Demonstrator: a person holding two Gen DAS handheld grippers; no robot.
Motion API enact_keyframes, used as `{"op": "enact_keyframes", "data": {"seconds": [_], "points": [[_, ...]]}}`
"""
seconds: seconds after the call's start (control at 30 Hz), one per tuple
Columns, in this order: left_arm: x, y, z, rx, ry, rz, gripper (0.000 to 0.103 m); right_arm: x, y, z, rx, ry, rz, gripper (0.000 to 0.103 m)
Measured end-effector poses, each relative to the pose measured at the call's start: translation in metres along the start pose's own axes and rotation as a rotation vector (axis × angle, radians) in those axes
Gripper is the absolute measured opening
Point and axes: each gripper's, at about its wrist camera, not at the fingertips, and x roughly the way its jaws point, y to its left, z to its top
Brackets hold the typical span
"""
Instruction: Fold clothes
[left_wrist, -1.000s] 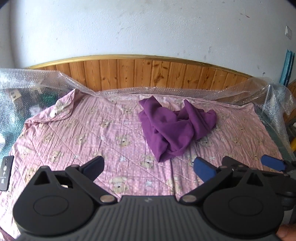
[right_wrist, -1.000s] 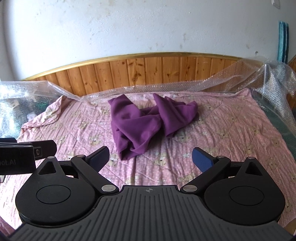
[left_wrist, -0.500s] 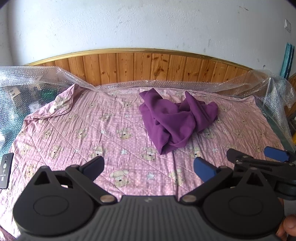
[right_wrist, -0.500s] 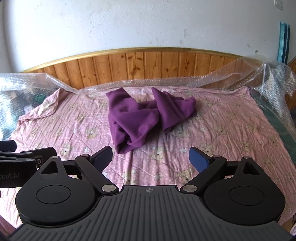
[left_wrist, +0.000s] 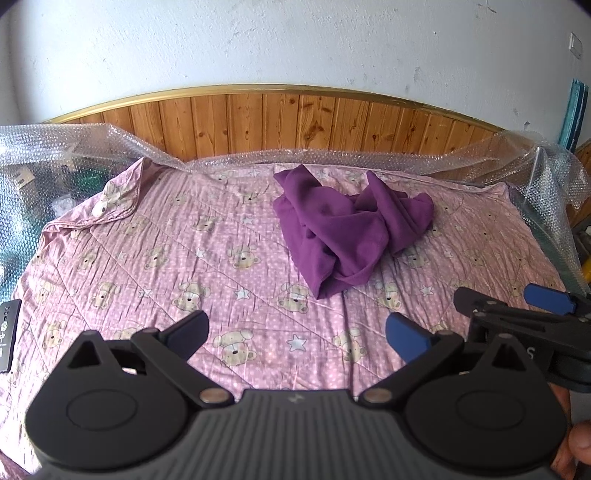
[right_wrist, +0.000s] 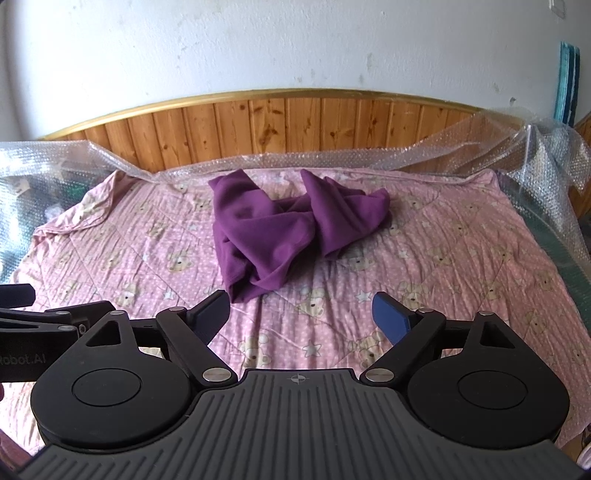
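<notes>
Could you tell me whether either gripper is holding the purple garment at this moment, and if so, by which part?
Nothing is held. Both the left gripper and the right gripper are open and empty; the purple garment lies crumpled on the pink bedspread, ahead of both.

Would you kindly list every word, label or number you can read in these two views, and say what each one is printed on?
"Robot.AI": white print on the left gripper body, cut off at the frame edge in the right wrist view.
"S": a lone white letter on the right gripper body, the rest hidden.
Small black device on the quilt: marks too small to read.
</notes>
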Motion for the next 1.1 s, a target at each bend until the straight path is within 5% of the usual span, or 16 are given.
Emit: {"op": "enact_keyframes", "data": {"seconds": [0.1, 0.2, 0.27, 0.33, 0.53, 0.6, 0.67, 0.7, 0.73, 0.87, 1.1], "points": [[0.002, 0.001, -0.001, -0.004, 0.004, -0.015, 0.091, 0.002, 0.000, 0.002, -0.004, 0.001, 0.001, 0.084], [0.007, 0.001, 0.000, -0.007, 0.009, -0.018, 0.047, 0.005, 0.001, 0.005, -0.005, 0.008, 0.009, 0.065], [0.010, 0.001, 0.002, 0.000, 0.010, -0.001, 0.001, 0.010, 0.000, 0.007, 0.001, 0.025, 0.019, 0.010], [0.013, 0.000, 0.003, 0.012, -0.004, 0.010, 0.000, 0.015, -0.002, 0.008, 0.013, 0.034, 0.037, 0.000], [0.035, -0.005, 0.019, 0.017, -0.003, 0.002, 0.003, 0.031, -0.011, 0.019, 0.032, 0.022, 0.057, 0.000], [0.046, -0.003, 0.025, -0.020, -0.002, -0.014, 0.026, 0.041, -0.016, 0.024, 0.055, 0.021, 0.066, 0.013], [0.060, 0.003, 0.032, -0.079, -0.002, -0.042, 0.083, 0.055, -0.024, 0.030, 0.080, 0.011, 0.082, 0.065], [0.067, 0.007, 0.037, -0.110, -0.006, -0.057, 0.089, 0.063, -0.026, 0.033, 0.082, 0.002, 0.078, 0.076], [0.074, 0.011, 0.041, -0.141, -0.013, -0.074, 0.092, 0.076, -0.029, 0.037, 0.075, 0.001, 0.079, 0.084], [0.113, 0.028, 0.059, -0.258, 0.000, -0.114, 0.094, 0.135, -0.037, 0.055, 0.061, 0.033, 0.103, 0.085], [0.175, 0.046, 0.077, -0.366, 0.036, -0.029, 0.094, 0.288, -0.023, 0.075, 0.090, 0.175, 0.176, 0.081]]}}
